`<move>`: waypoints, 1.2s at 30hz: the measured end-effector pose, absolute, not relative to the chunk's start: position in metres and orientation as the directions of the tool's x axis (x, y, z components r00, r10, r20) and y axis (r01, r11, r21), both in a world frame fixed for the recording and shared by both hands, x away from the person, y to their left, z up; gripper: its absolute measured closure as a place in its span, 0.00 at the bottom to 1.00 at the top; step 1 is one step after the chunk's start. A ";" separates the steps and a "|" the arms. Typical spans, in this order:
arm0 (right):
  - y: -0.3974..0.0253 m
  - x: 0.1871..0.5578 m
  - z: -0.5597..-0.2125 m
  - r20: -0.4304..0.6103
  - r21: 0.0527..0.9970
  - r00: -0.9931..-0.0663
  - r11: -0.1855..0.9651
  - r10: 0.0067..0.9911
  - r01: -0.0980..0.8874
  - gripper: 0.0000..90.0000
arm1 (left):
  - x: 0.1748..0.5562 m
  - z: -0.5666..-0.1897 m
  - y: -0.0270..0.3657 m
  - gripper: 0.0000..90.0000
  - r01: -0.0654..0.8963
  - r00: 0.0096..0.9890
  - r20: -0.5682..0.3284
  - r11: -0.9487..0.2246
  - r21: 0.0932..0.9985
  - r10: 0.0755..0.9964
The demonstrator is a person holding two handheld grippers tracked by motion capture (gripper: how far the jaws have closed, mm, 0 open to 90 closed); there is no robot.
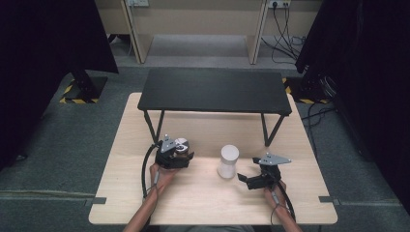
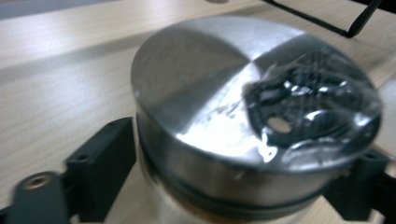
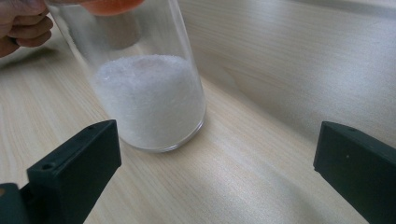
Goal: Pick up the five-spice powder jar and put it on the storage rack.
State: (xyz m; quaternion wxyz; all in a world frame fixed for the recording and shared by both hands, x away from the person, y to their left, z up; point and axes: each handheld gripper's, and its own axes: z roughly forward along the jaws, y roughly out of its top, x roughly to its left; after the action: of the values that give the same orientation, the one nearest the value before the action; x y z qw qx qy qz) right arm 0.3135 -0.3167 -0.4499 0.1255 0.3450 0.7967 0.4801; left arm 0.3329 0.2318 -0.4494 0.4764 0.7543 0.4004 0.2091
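A jar with a brushed metal lid (image 2: 224, 93) stands on the wooden table (image 1: 203, 198), and my left gripper (image 2: 233, 191) is shut on it just under the lid. From above, that jar (image 1: 181, 144) sits at the front of my left gripper (image 1: 180, 157). A clear glass jar (image 3: 149, 93), about half full of white powder, stands in front of my right gripper (image 3: 217, 154), toward its left jaw. The jaws are wide apart and touch nothing. The high view has this white jar (image 1: 228, 161) just left of my open right gripper (image 1: 247, 181).
A low black bench (image 1: 215, 90) stands on the far half of the table, its legs (image 1: 153, 126) just behind the two jars. The person's left hand (image 3: 21, 23) shows beyond the glass jar. Dark screens stand at both sides, and cables lie on the floor at the right.
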 end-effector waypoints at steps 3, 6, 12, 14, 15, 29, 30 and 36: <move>-0.317 0.314 -0.450 0.131 0.851 -0.731 0.301 0.670 0.429 0.01 | 0.334 -0.451 0.232 0.27 0.398 0.599 -0.064 -0.227 0.889 0.798; -0.317 0.314 -0.450 0.131 0.851 -0.732 0.303 0.668 0.428 0.01 | 0.331 -0.452 0.230 0.33 0.386 0.593 -0.048 -0.232 0.893 0.803; -0.316 0.314 -0.450 0.129 0.851 -0.732 0.304 0.669 0.428 0.01 | 0.331 -0.451 0.229 0.33 0.381 0.595 -0.035 -0.243 0.892 0.803; -0.316 0.314 -0.450 0.129 0.851 -0.732 0.304 0.669 0.428 0.01 | 0.331 -0.451 0.229 0.34 0.380 0.599 -0.034 -0.246 0.892 0.800; -0.316 0.314 -0.450 0.129 0.851 -0.731 0.304 0.669 0.428 0.01 | 0.331 -0.451 0.229 0.34 0.378 0.600 -0.033 -0.246 0.892 0.800; -0.316 0.314 -0.450 0.130 0.850 -0.731 0.304 0.670 0.430 0.01 | 0.332 -0.447 0.236 0.34 0.383 0.620 -0.037 -0.261 0.886 0.784; -0.316 0.314 -0.450 0.131 0.851 -0.730 0.303 0.670 0.430 0.01 | 0.331 -0.445 0.236 0.34 0.381 0.623 -0.035 -0.263 0.886 0.781; -0.316 0.314 -0.450 0.130 0.850 -0.730 0.304 0.671 0.431 0.01 | 0.331 -0.434 0.237 0.34 0.370 0.640 -0.022 -0.282 0.885 0.768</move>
State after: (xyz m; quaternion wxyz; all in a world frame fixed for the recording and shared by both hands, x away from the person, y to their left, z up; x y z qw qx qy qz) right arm 0.3139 -0.3162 -0.4496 0.1257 0.3452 0.7977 0.4783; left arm 0.3305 0.2365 -0.4342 0.4723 0.7725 0.3685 0.2108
